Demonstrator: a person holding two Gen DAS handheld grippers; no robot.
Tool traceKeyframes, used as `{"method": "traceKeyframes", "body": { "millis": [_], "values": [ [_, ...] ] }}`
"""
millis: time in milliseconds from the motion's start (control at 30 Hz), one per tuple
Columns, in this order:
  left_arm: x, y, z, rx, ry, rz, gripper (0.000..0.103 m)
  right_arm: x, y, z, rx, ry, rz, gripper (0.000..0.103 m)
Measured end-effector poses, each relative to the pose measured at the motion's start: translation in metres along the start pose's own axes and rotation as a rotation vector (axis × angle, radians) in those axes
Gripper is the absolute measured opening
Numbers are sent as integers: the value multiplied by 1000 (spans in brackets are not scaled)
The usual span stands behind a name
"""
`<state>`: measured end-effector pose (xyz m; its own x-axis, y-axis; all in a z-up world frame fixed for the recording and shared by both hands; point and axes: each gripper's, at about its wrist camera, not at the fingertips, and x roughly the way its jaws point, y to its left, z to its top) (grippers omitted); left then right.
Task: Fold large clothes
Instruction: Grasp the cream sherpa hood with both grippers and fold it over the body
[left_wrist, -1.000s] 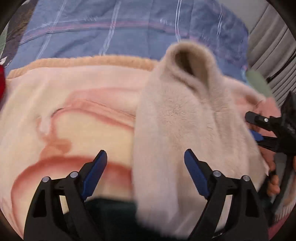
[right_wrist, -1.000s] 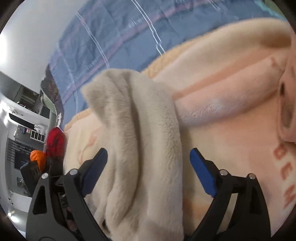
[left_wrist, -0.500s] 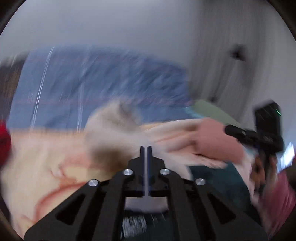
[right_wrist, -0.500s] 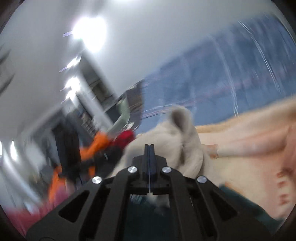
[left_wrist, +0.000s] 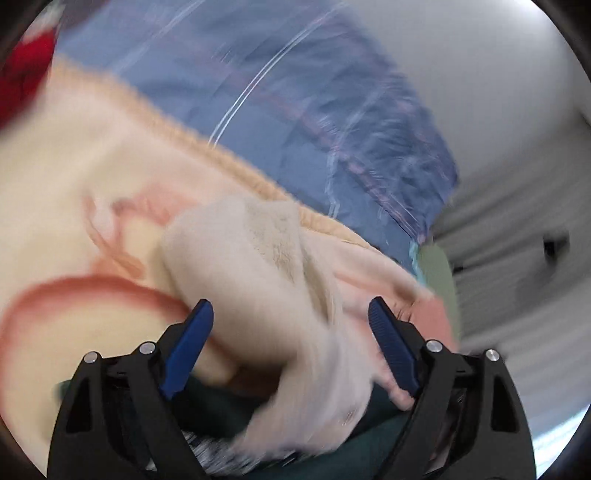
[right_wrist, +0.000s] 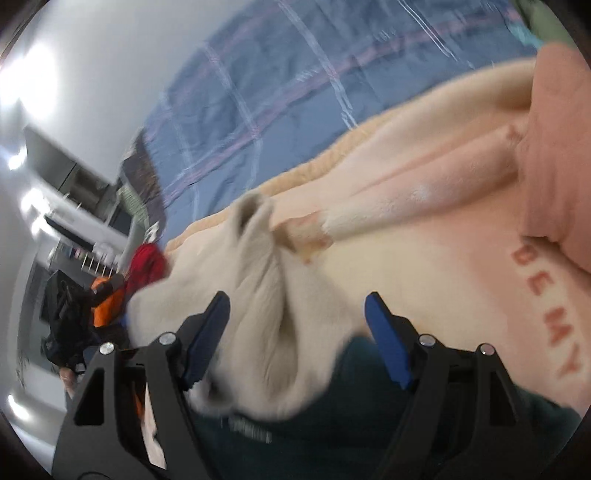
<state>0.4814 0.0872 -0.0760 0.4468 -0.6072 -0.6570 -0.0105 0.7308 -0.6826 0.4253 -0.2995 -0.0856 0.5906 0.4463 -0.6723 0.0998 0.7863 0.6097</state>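
A bed carries the whole scene. Its blue plaid quilt fills the far part of both wrist views, crossed by pale and pinkish stripes. Over the near part of the bed lies a cream and peach fleece blanket with curved red-orange lines printed on it; in the right wrist view the same blanket bears red letters along its right side and runs up into a salmon-pink fold at the picture's edge.

On the blanket lies the cream plush garment, bunched into a long roll whose rounded far end points toward the quilt. Its near end hangs over a dark green cloth at the bottom of both views; motion blur leaves it uncertain whether that cloth is another garment or bedding. The right wrist view shows the garment from its other side, with a deep lengthwise crease.

The left gripper has just been opening: its blue pads stand wide apart, with the garment lying between them and no pad pressing on it. The right gripper has likewise just been opening and is released, the garment's near end between its pads but not clamped.

A red object sits at the blanket's far left corner.
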Motion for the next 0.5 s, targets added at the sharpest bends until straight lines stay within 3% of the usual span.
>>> {"method": "traceKeyframes", "body": {
  "millis": [67, 100, 167, 200, 233, 300, 400, 500],
  "values": [
    [48, -4, 15, 18, 140, 173, 86, 18, -3, 2, 43, 27, -4, 78],
    [81, -5, 12, 81, 227, 324, 86, 23, -4, 2, 57, 30, -4, 78],
    [110, -7, 3, 165, 268, 418, 59, 34, -3, -3, 41, 47, 7, 78],
    [113, -9, 0, 183, 249, 396, 35, 36, 0, -6, 25, 52, 6, 78],
    [107, -14, -4, 204, 182, 344, 17, 35, 1, -10, 3, 56, -4, 78],
    [77, -38, -12, 312, 37, 209, 11, 25, 1, -16, -24, 51, -17, 78],
    [21, -91, -39, 511, -74, 27, 10, -10, 0, -23, -47, -8, 16, 78],
    [-51, -153, -129, 912, -144, -86, 10, -61, -13, -40, -49, -97, 77, 78]
  ]
}}
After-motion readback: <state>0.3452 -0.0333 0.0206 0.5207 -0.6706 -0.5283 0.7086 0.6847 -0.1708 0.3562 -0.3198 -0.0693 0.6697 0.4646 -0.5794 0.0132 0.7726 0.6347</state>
